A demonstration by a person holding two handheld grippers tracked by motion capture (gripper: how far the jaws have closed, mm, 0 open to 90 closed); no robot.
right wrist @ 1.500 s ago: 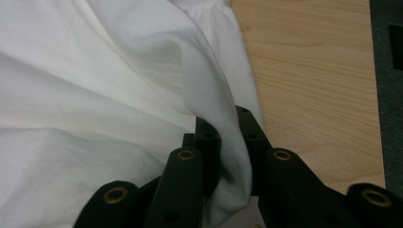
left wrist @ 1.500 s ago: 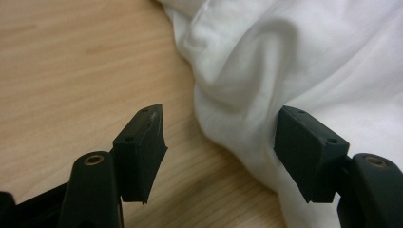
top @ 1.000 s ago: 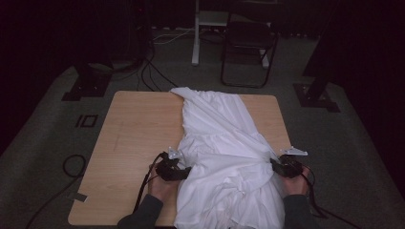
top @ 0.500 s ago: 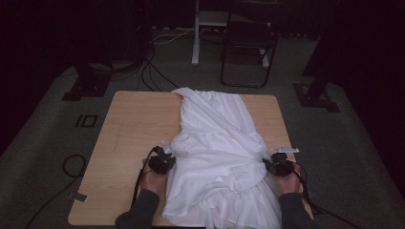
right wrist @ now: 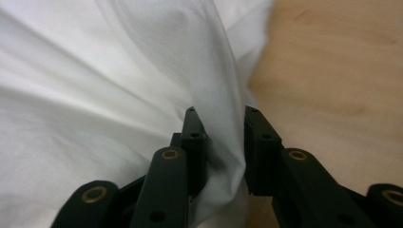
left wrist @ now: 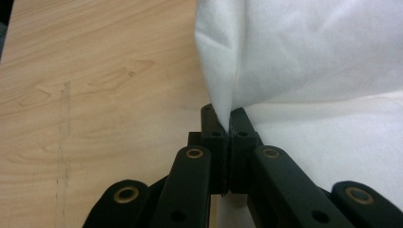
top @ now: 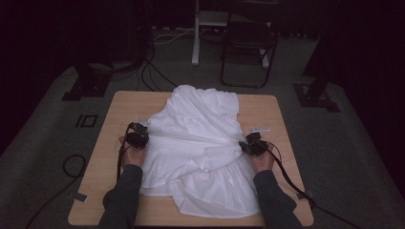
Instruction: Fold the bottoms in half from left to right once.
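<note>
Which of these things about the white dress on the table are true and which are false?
1. The left gripper is shut on the edge of the white dress. True.
2. The white dress is folded into a neat small square. False: it lies spread out and wrinkled along the wooden table.
3. The right gripper has a bunch of the dress cloth between its jaws. True; the jaws stand a little apart around it.
4. A red chair stands on the table. False: a dark folding chair stands on the floor behind the table.
5. Both grippers are on the same side of the dress. False: one on each side.
</note>
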